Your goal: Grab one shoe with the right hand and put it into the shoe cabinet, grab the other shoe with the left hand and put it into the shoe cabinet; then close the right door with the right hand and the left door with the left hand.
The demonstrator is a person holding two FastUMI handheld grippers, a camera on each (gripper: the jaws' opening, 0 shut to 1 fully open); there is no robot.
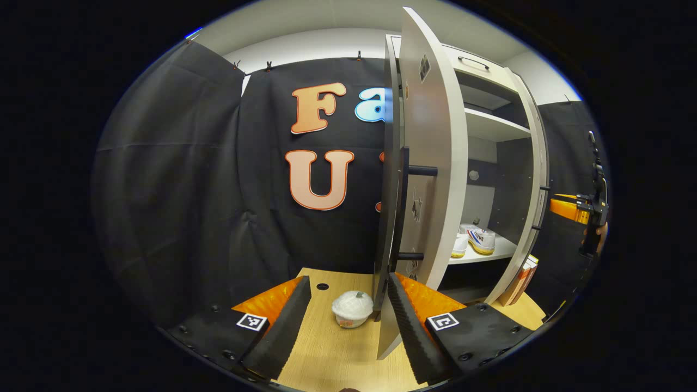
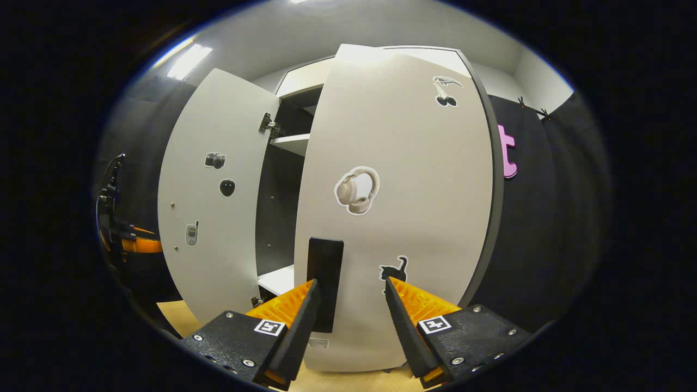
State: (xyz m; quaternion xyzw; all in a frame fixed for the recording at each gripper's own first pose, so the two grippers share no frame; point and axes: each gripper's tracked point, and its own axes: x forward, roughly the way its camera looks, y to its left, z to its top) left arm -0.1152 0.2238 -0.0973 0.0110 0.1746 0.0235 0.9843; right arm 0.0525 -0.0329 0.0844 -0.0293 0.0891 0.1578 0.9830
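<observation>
Right hand-held gripper [image 2: 348,307]: nearest to me, jaws wide and holding nothing, fingers close in front of the right door [image 2: 403,179], astride its dark handle [image 2: 325,283] without pinching it.
Left hand-held gripper [image 1: 348,310]: jaws wide, nothing held; the left door [image 1: 430,163] stands edge-on by my right-hand finger [image 1: 414,326].
Shoes: I see the pair [image 1: 474,239] resting on a lower shelf [image 1: 490,253] inside the shoe cabinet [image 1: 490,81], so I judge both placements done.
Step in hand: closing the right door, which looks partly swung.
Next move: I'd press it flush, then push the left door shut by its outer face.
Worktop [image 1: 337,348]: pale wood, carrying a small white pumpkin-shaped object [image 1: 352,309].
Room: black cloth walls, white ceiling with a strip light [image 2: 188,60].
</observation>
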